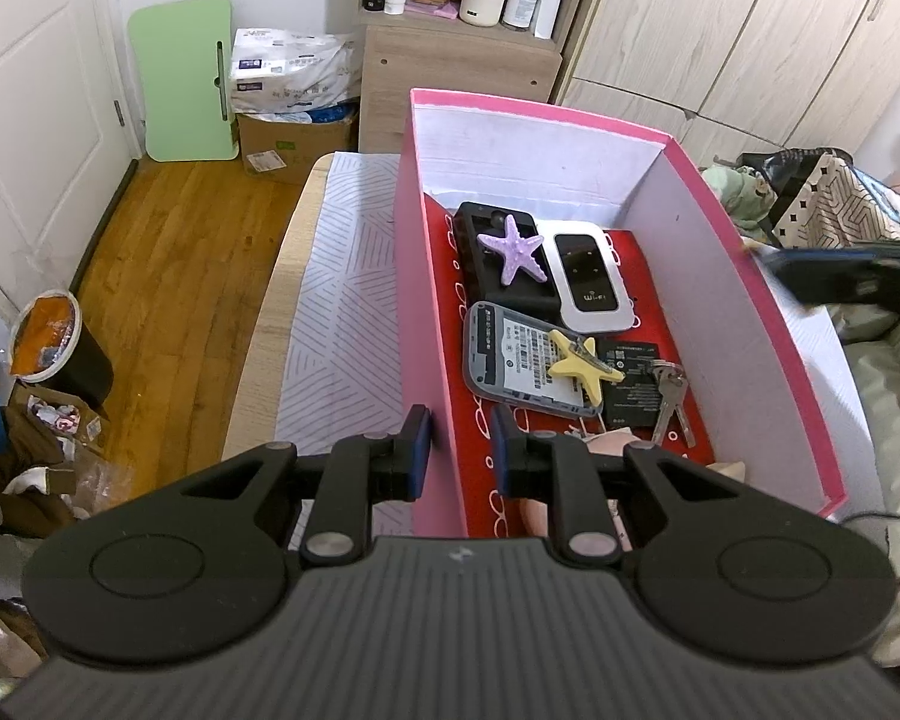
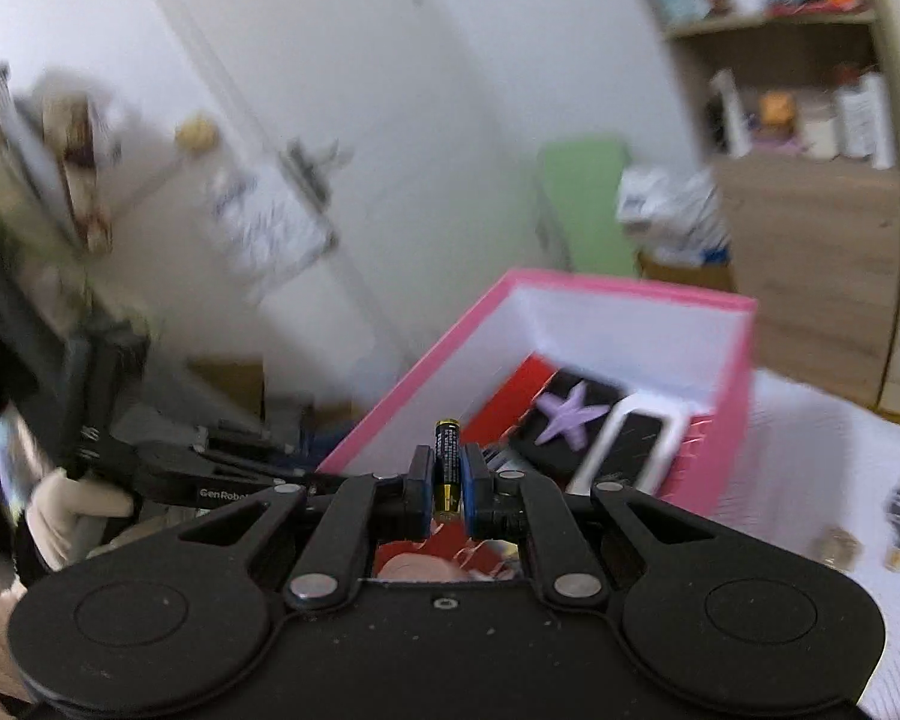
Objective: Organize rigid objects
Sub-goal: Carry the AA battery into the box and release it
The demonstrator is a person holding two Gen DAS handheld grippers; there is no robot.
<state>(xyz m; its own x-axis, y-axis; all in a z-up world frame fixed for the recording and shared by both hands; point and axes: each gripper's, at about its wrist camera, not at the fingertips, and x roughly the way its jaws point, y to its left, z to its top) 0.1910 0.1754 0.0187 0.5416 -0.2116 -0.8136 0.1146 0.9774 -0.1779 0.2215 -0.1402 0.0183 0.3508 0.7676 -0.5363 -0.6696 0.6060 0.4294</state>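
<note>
1. The step in hand looks like carrying one more small item to the pink box (image 1: 750,276): the right tongs (image 2: 448,480) are clenched on a small black battery (image 2: 447,461) with a gold end, held upright between the blue pads.

2. That battery sits just over the near rim of the box in the right wrist view (much of that picture is smeared, so how high it is I cannot tell).

3. The left tongs (image 1: 461,450) straddle the box's near left wall, one pad outside and one inside; the gap is narrow and they appear to pinch the wall, probably steadying the box.

4. Already inside on the red lining: a purple starfish (image 1: 512,252) lying on a black device (image 1: 498,264), a white Wi-Fi router (image 1: 588,276) beside it, a yellow starfish (image 1: 583,365) on a grey back cover (image 1: 519,363), a flat battery pack (image 1: 633,384) and keys (image 1: 671,396).

5. The box stands on a worktop (image 1: 336,312) with a patterned cover.

6. Next move, as I judge it: bring the battery over a bare patch of lining, lower it, then let go, taking care it does not roll or knock the starfish.
</note>
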